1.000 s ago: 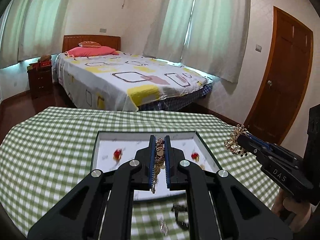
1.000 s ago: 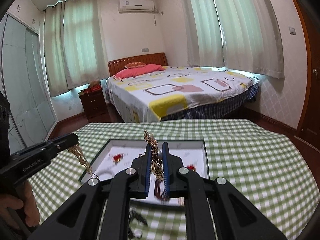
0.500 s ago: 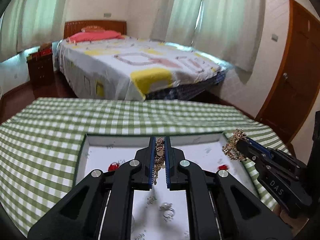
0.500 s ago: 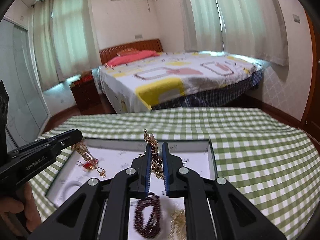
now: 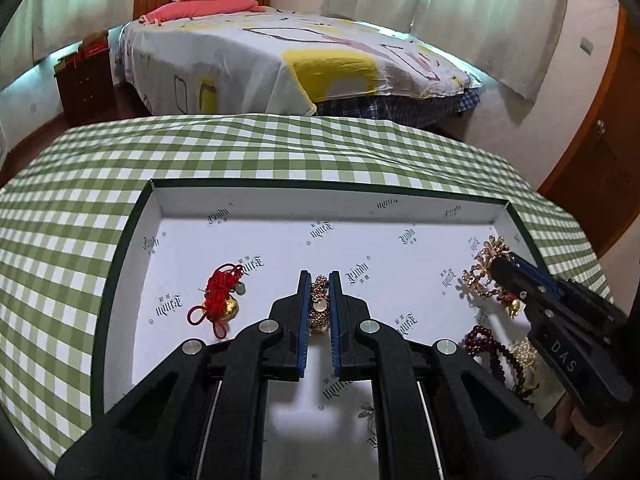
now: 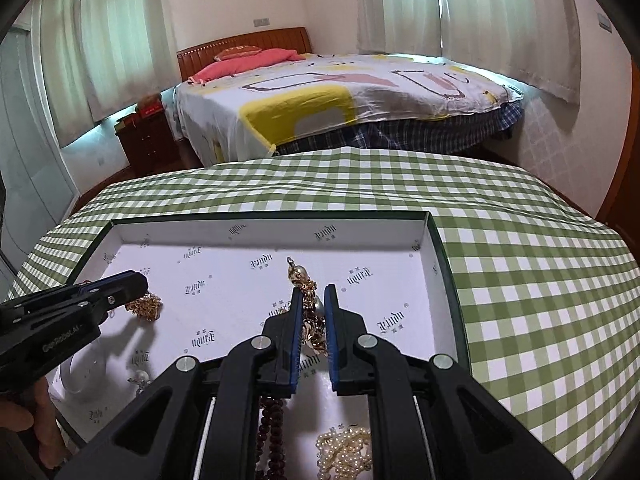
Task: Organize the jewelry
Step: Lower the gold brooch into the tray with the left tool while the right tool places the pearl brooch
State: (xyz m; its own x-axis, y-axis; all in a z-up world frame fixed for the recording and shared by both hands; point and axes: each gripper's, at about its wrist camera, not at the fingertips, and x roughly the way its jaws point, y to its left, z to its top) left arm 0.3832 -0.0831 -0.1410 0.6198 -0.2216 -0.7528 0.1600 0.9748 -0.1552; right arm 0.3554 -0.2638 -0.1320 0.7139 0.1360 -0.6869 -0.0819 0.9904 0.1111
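A white-lined box with a dark green rim [image 5: 132, 216] [image 6: 444, 264] sits on the green checked table. My left gripper [image 5: 319, 280] is shut on a gold chain [image 5: 319, 308] low over the box floor; it also shows in the right wrist view [image 6: 138, 286], the chain [image 6: 144, 306] touching the floor. My right gripper [image 6: 311, 296] is shut on a gold ornate necklace [image 6: 306, 300] over the box's right side; it shows in the left wrist view [image 5: 496, 266] with the necklace [image 5: 482, 274].
In the box lie a red knotted charm [image 5: 218, 300], a dark red bead string [image 5: 492, 354] [image 6: 272, 432], a pearl string [image 6: 346, 454] and a small ring [image 6: 138, 378]. A bed [image 5: 280, 48] stands beyond the table. A wooden door [image 5: 600, 120] is at right.
Both grippers have moved forward and down into the box with their jewelry. The gold chain in the left gripper now reaches the box floor.
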